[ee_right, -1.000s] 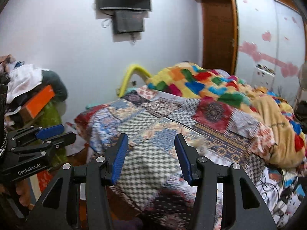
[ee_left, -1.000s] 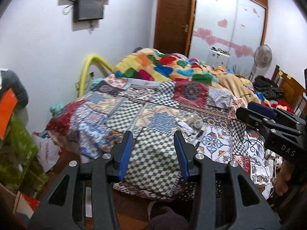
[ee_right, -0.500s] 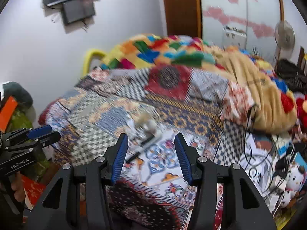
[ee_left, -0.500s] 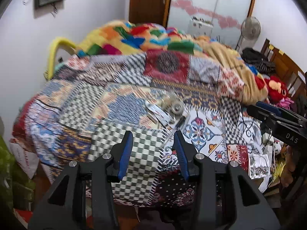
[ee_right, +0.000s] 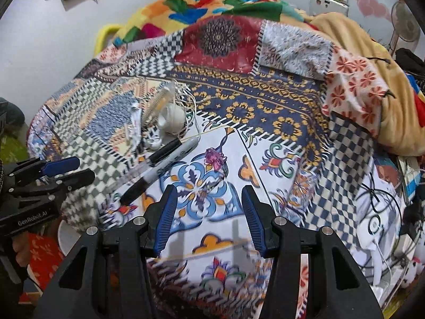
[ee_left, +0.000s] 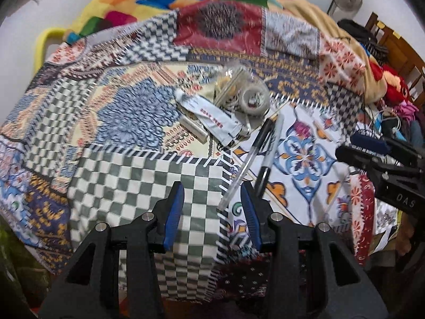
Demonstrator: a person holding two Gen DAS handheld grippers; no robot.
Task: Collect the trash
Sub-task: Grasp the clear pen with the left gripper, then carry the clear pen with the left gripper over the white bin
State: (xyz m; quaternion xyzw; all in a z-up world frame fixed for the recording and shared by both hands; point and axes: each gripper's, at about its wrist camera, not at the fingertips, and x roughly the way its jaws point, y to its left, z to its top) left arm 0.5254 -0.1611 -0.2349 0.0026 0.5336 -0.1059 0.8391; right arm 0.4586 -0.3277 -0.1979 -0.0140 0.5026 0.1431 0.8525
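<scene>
Trash cluster [ee_left: 225, 106] (wrapper, pens, tape roll, possibly bagged) on quilt [ee_left: 127, 175], just ahead of left gripper [ee_left: 212, 202]. Pens' long axis runs toward its right jaw. Right gripper [ee_right: 208, 210] farther; both open, empty.

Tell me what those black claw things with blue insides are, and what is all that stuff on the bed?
They are two grabbing tools that a person holds, one in each hand. Each has a camera looking out along its two fingers, so each picture comes from one tool. The left gripper and right gripper are both open and hold nothing. Below them is a bed with a patchwork quilt. On it lie a black marker, a clear pen, a crumpled wrapper and a roll of tape.
</scene>
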